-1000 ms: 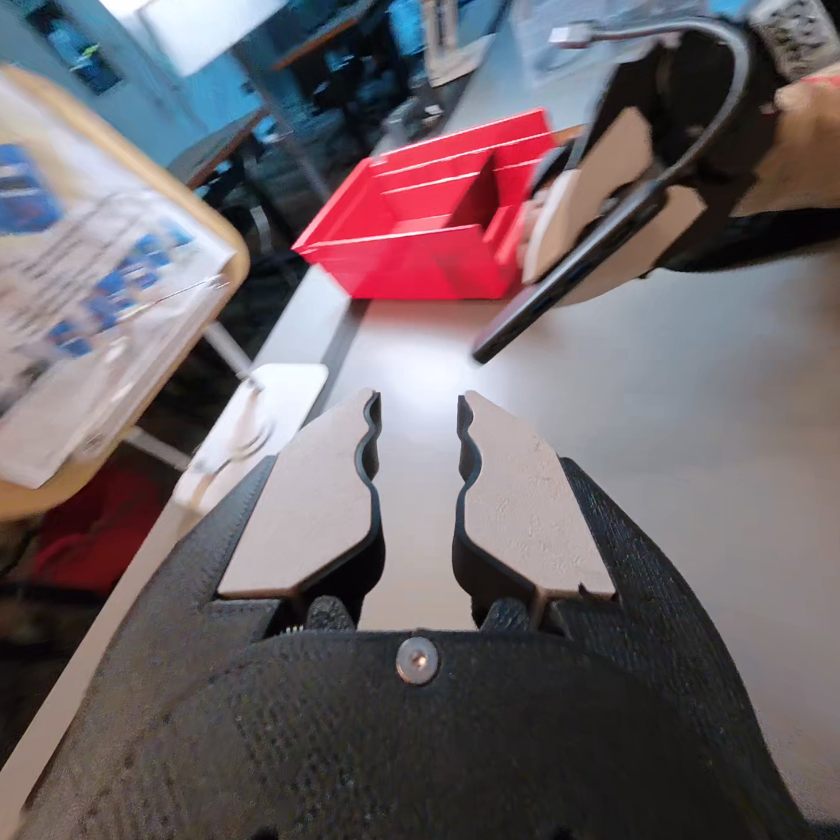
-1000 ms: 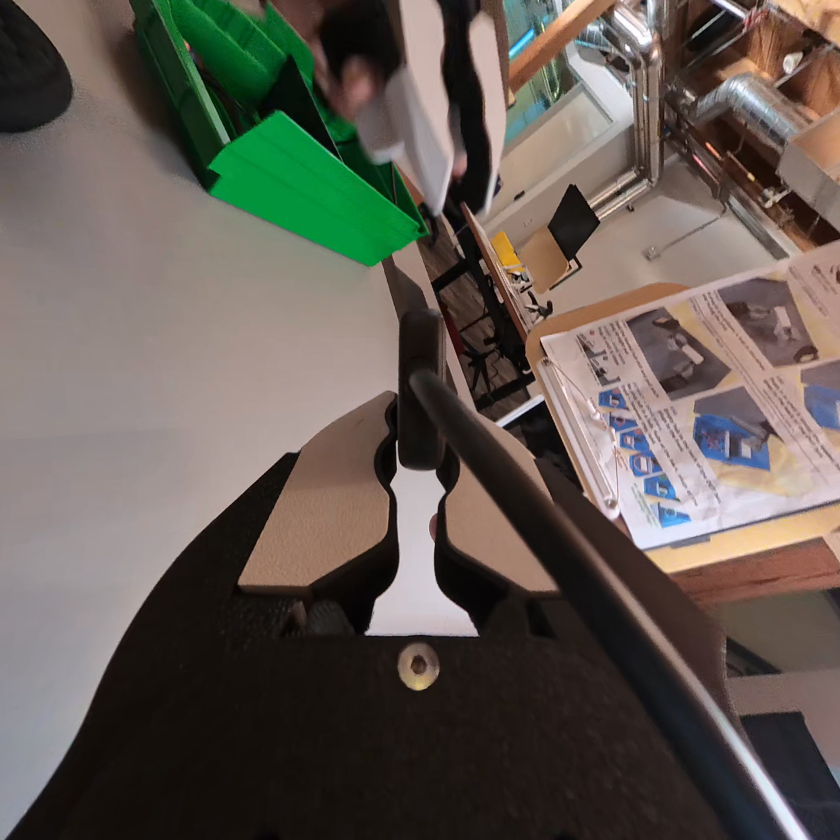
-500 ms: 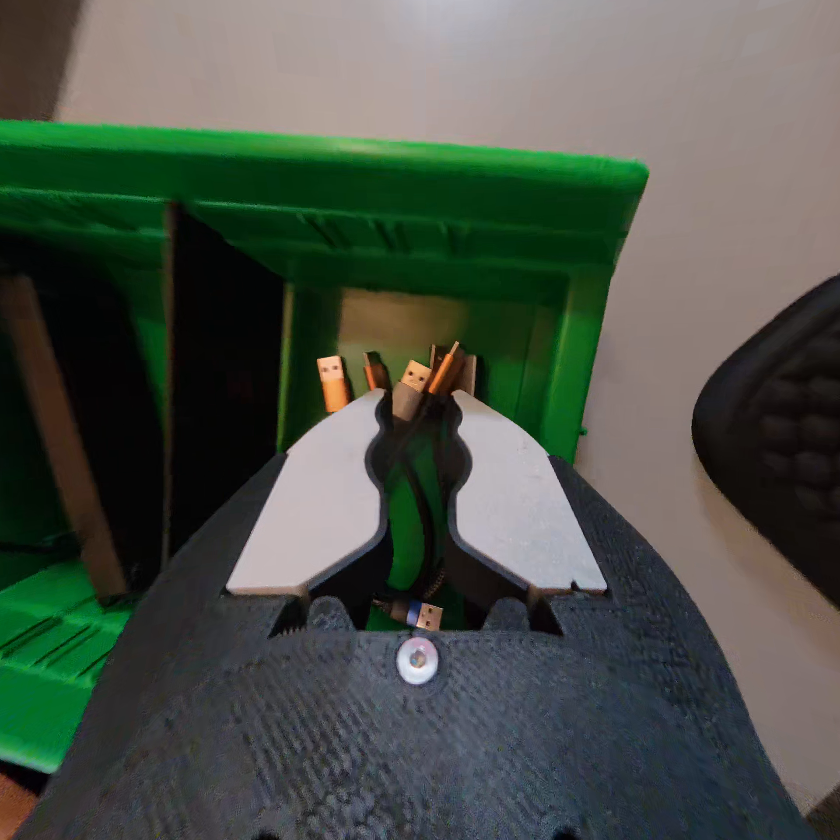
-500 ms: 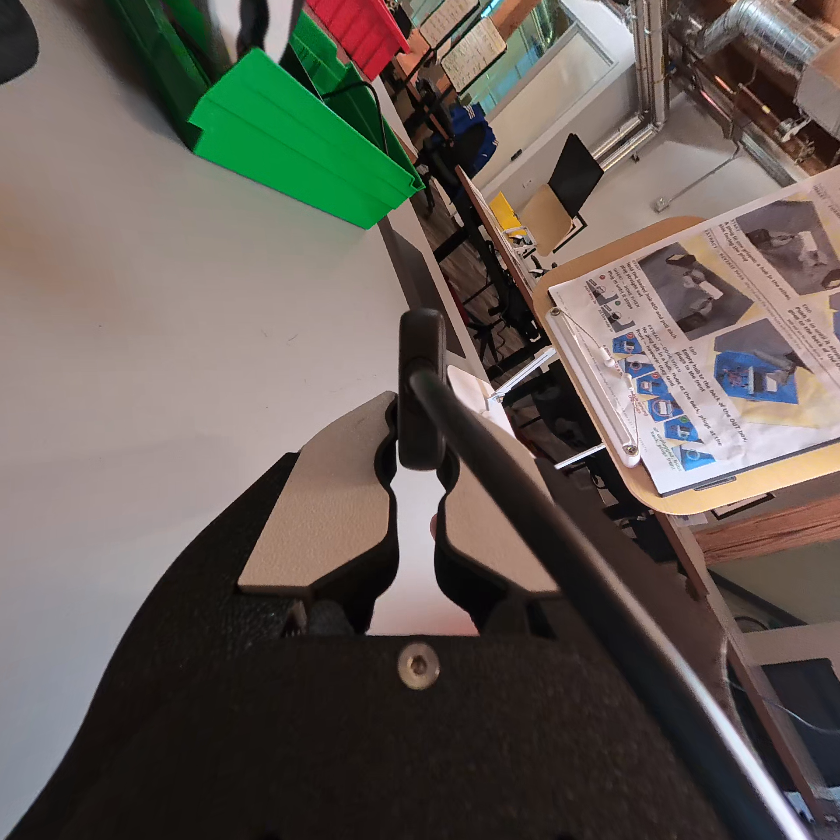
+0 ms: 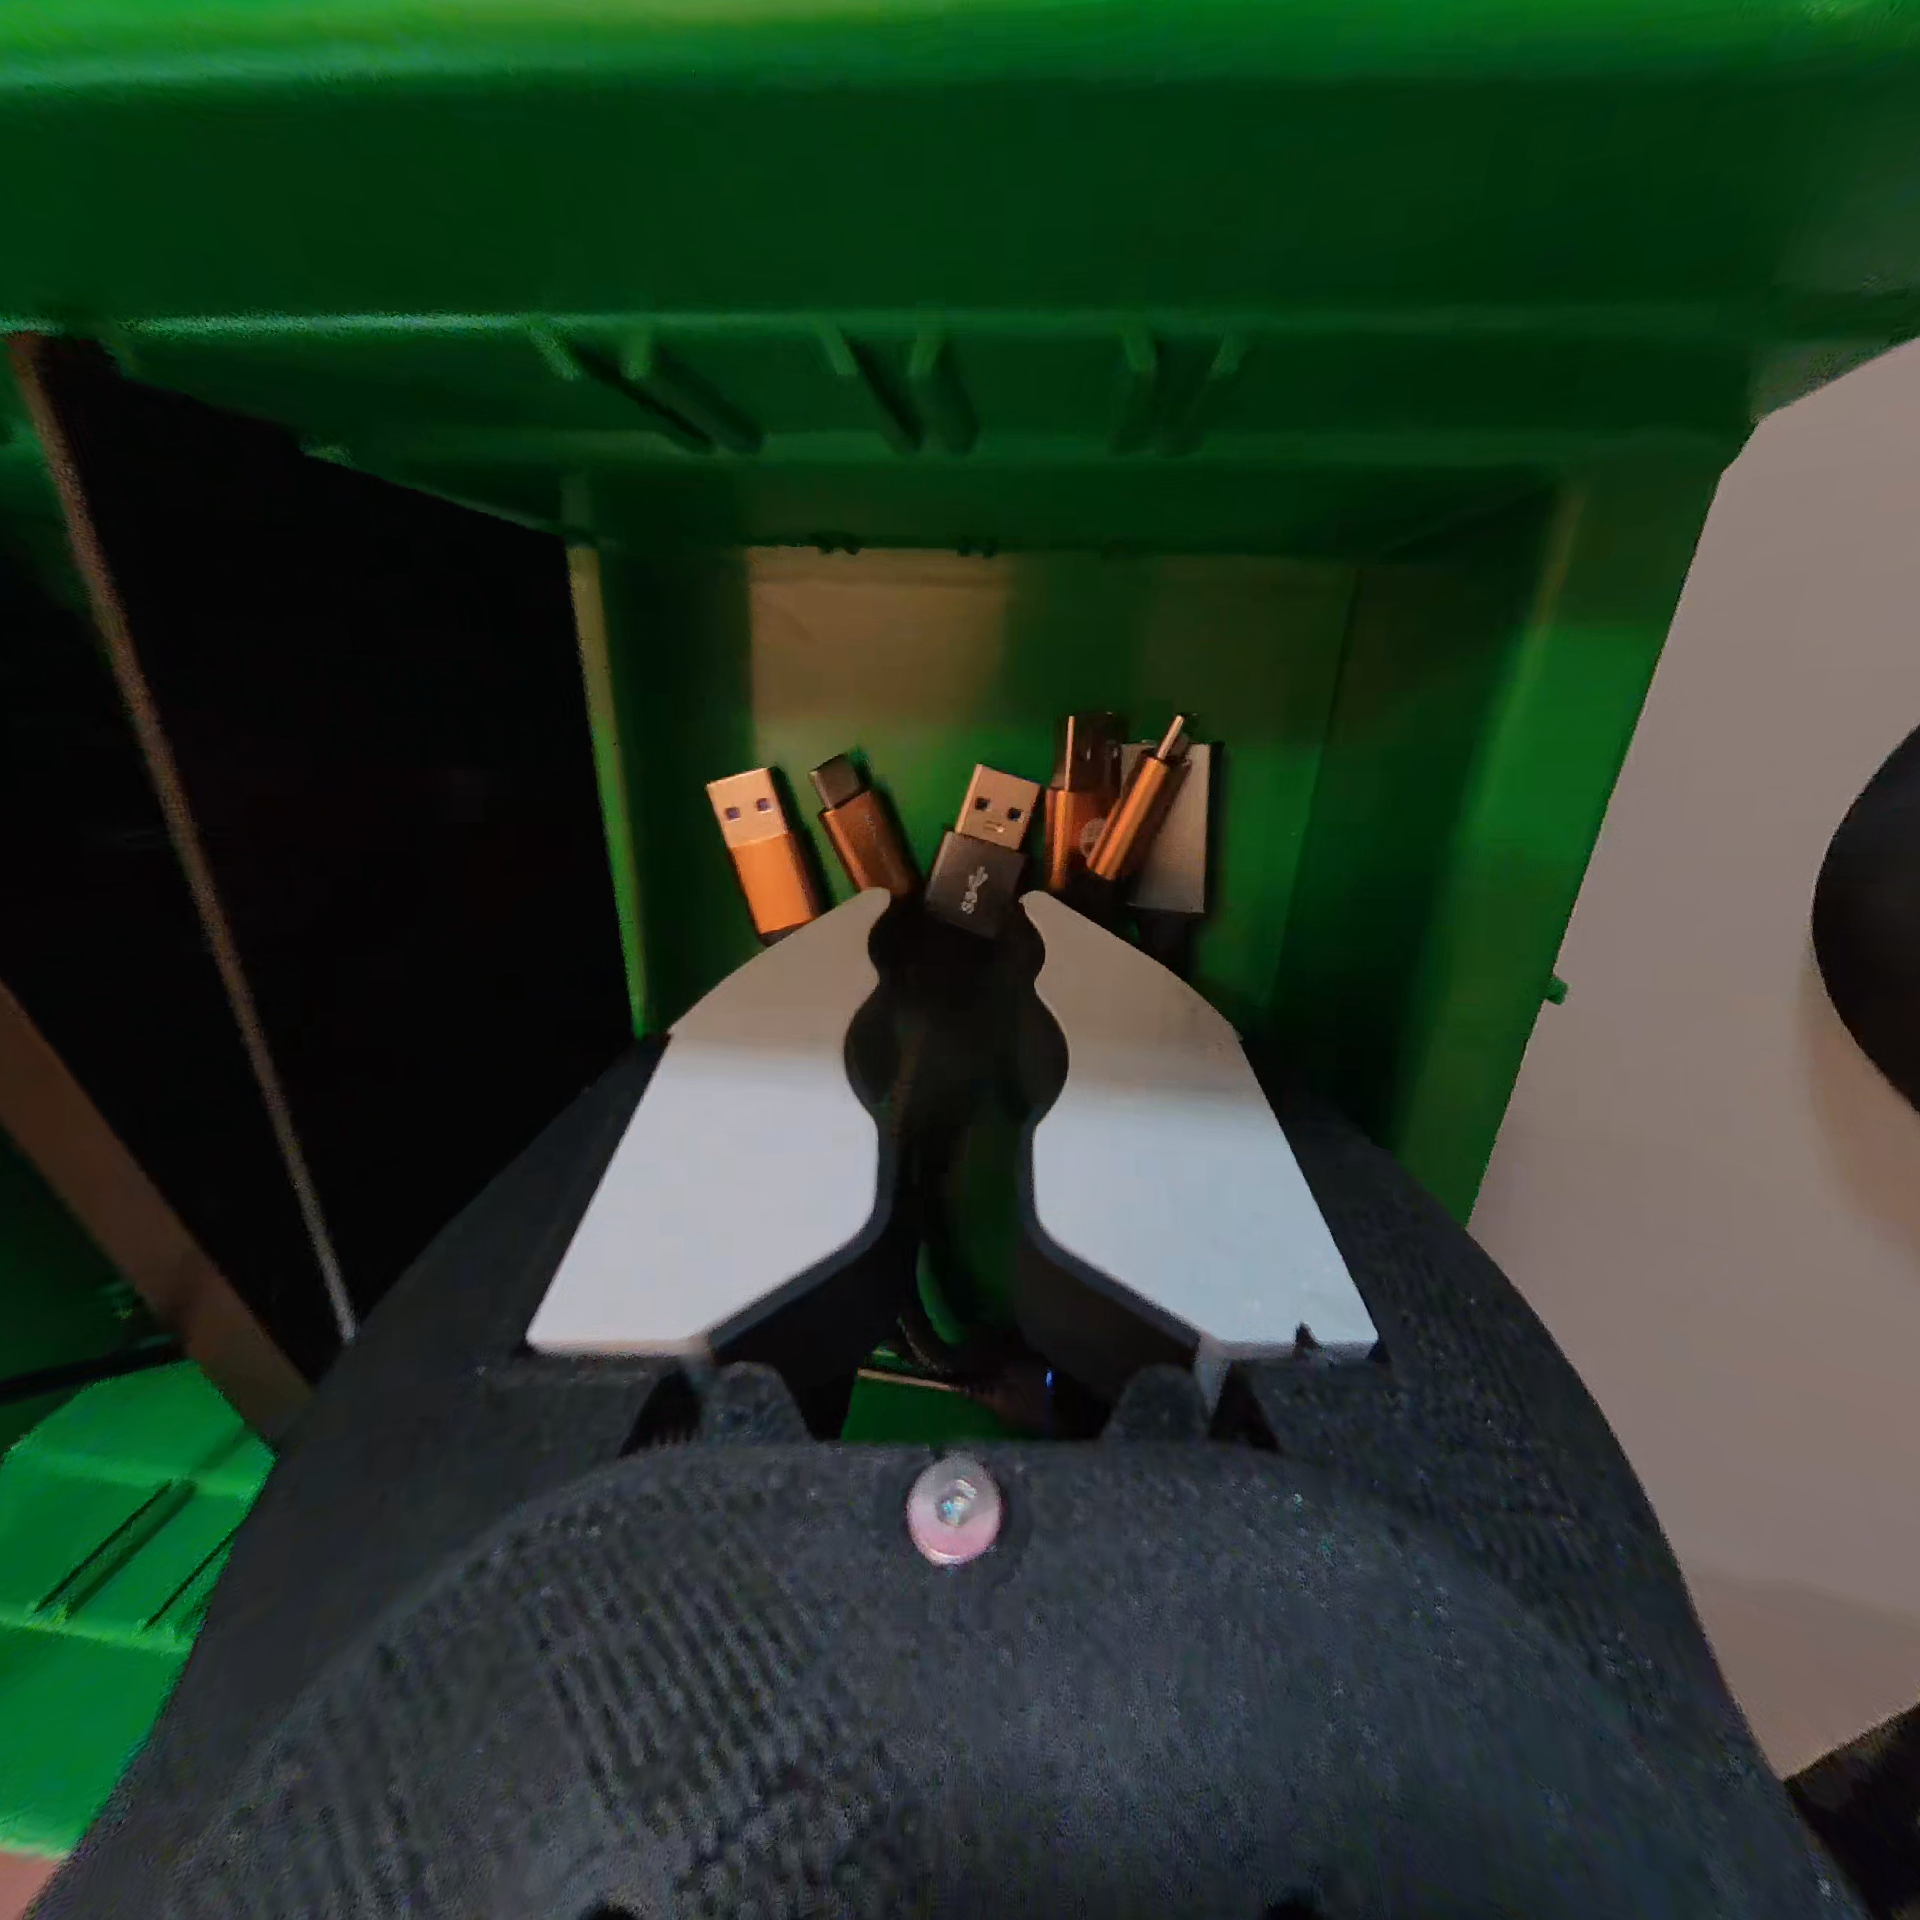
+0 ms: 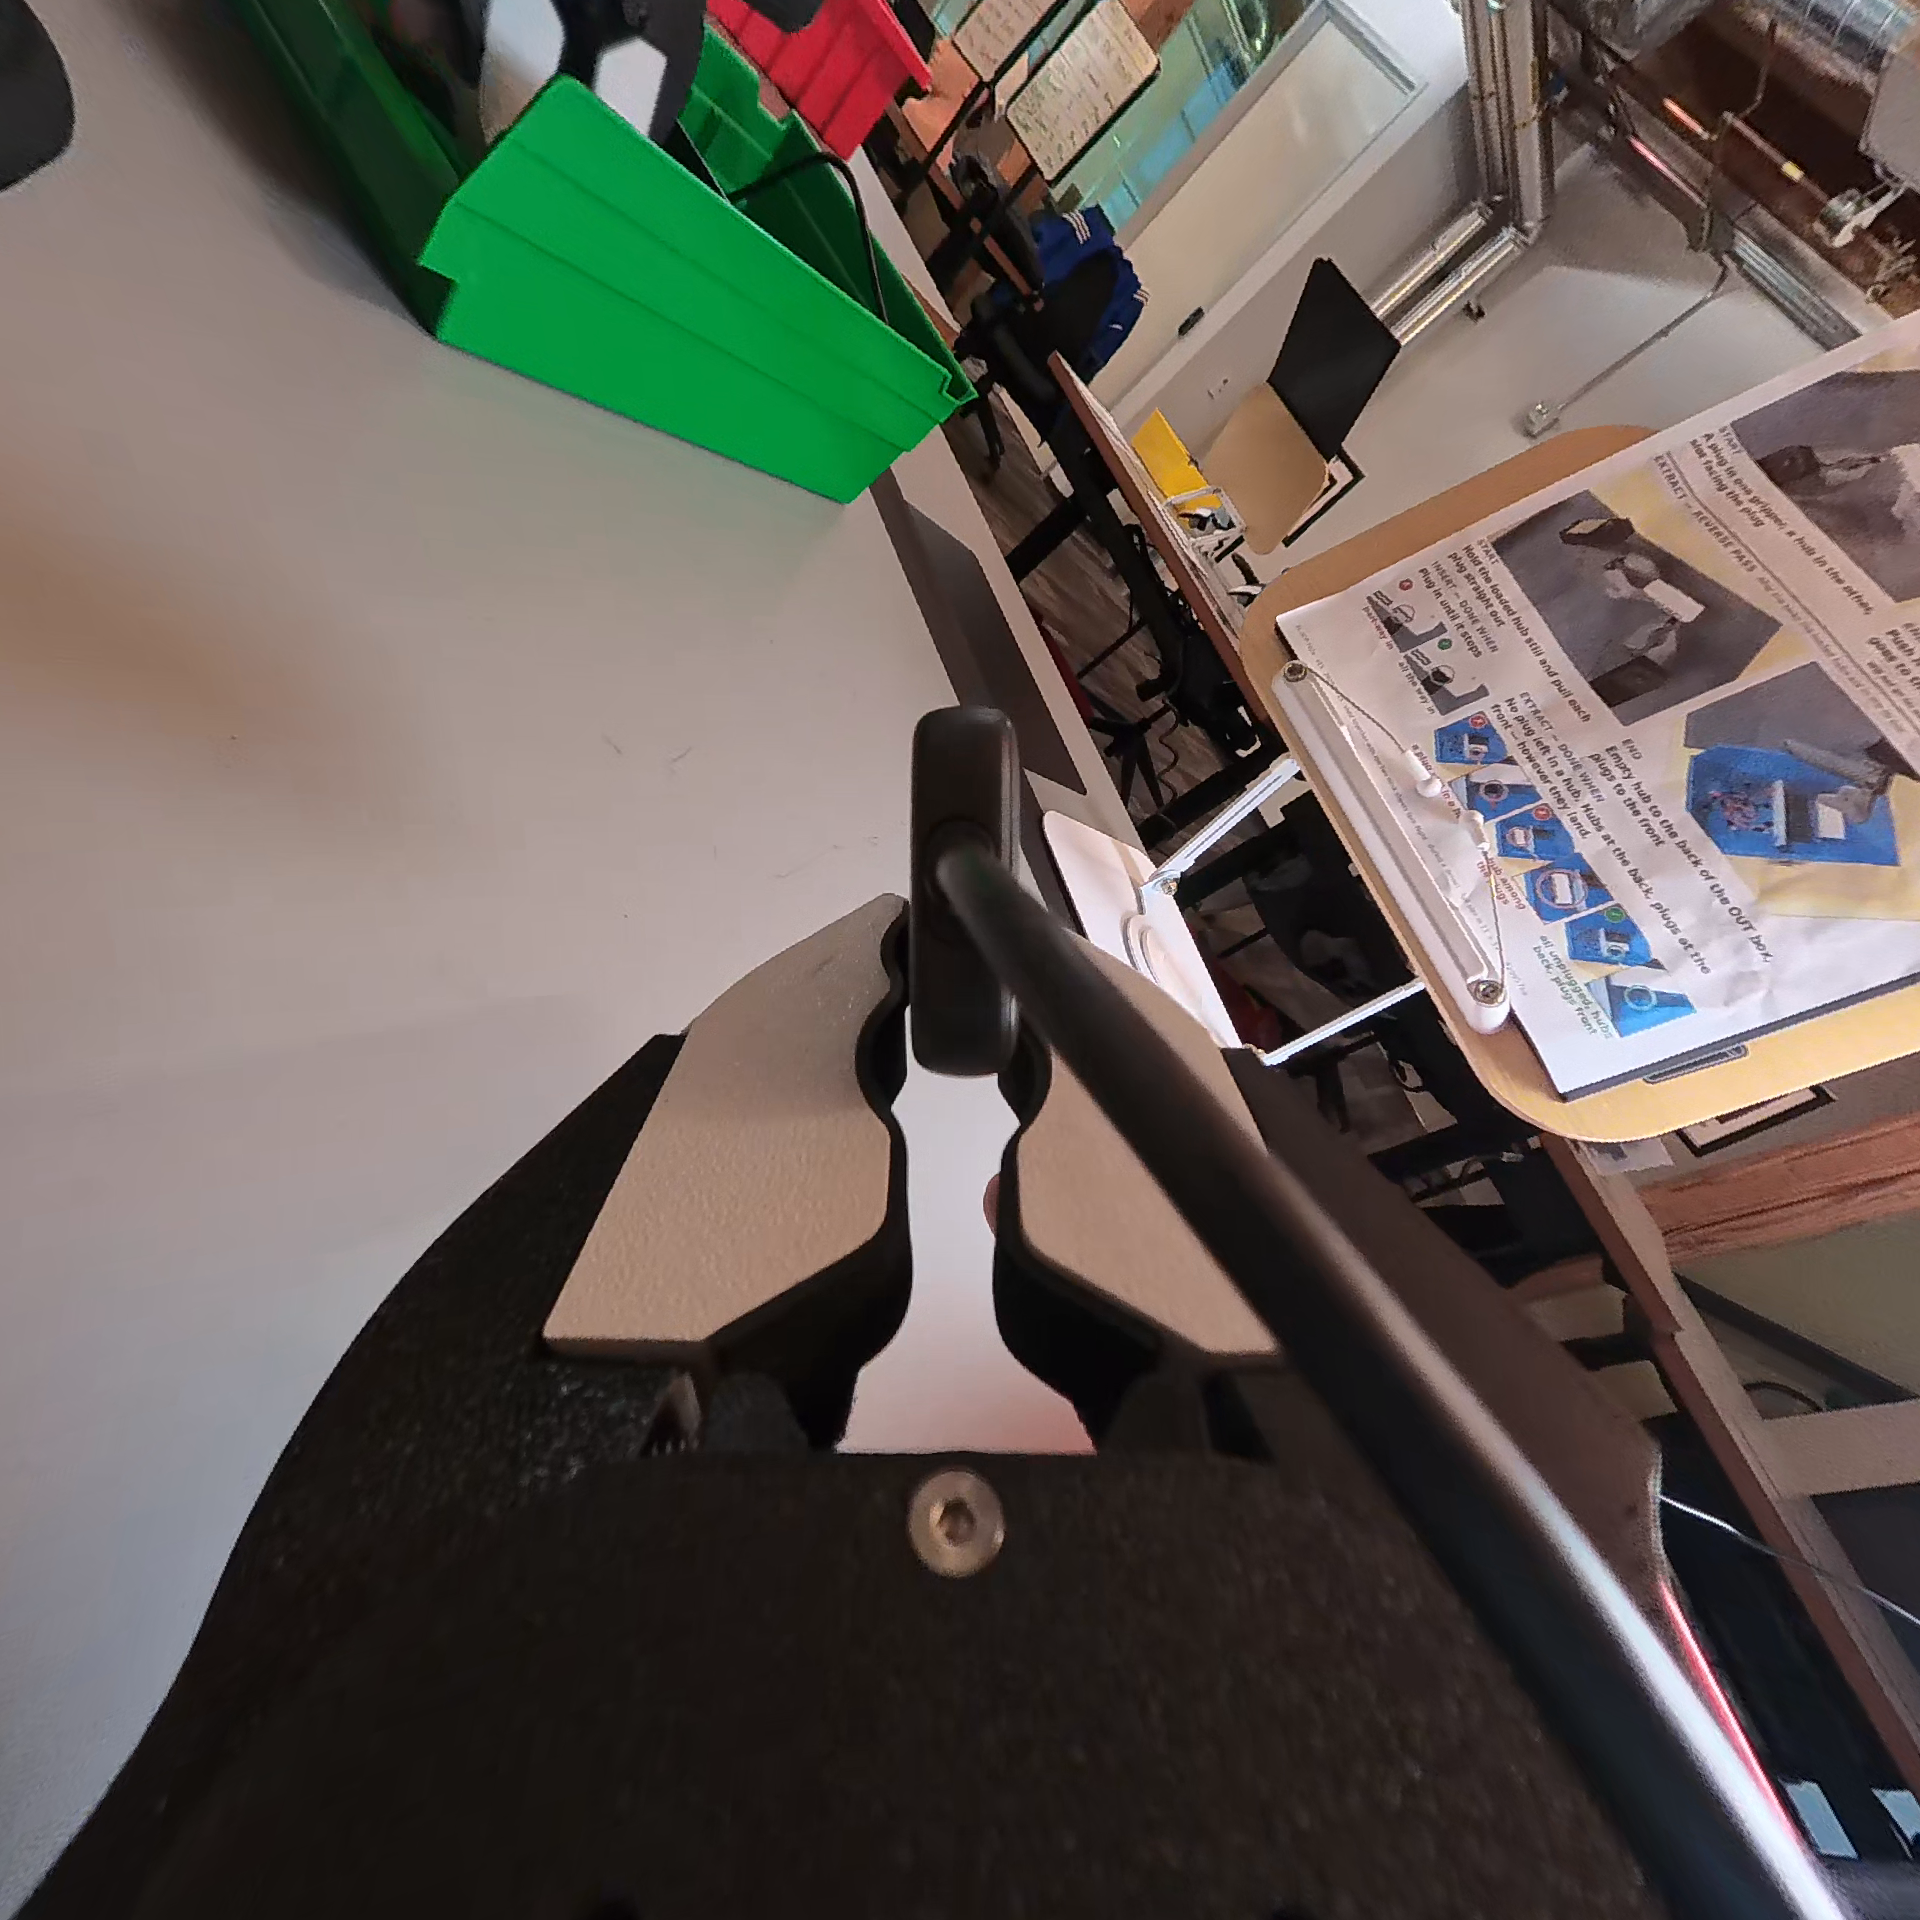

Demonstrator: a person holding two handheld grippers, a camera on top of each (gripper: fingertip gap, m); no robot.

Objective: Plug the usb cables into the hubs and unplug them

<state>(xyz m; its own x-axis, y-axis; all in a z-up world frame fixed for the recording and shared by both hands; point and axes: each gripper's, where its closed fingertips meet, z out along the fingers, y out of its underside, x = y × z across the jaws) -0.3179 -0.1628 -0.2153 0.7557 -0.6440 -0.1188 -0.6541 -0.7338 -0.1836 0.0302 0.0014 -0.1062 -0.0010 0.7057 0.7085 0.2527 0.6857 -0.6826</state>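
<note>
The left gripper (image 5: 956, 914) reaches into the end compartment of a green bin (image 5: 935, 187). Its fingers are parted, with a black USB-A plug (image 5: 982, 862) poking up between the tips. Whether the pads actually touch that plug cannot be told, and its cable disappears into the dark gap behind. Beside it in the same compartment stand an orange USB-A plug (image 5: 758, 857), a copper USB-C plug (image 5: 860, 836) and a huddle of further orange plugs (image 5: 1112, 821) that overlap too much to count. The neighbouring compartment (image 5: 343, 831) is black shadow, its contents hidden.

Half a second ago the bin sat farther off and its whole end wall showed; now its top is cut off by the frame and the plugs loom larger.

The right gripper (image 6: 961, 1003) is clamped on a black USB hub (image 6: 961, 883) seen end-on, with the hub's black cable (image 6: 1195, 1164) running back across the right finger and out of frame. It is held above the pale table (image 6: 312, 727), as it was before. Beyond stand the green bin (image 6: 665, 301), a red bin (image 6: 821, 52) cut off at the top edge, and a clipboard of printed sheets (image 6: 1662, 779).
</note>
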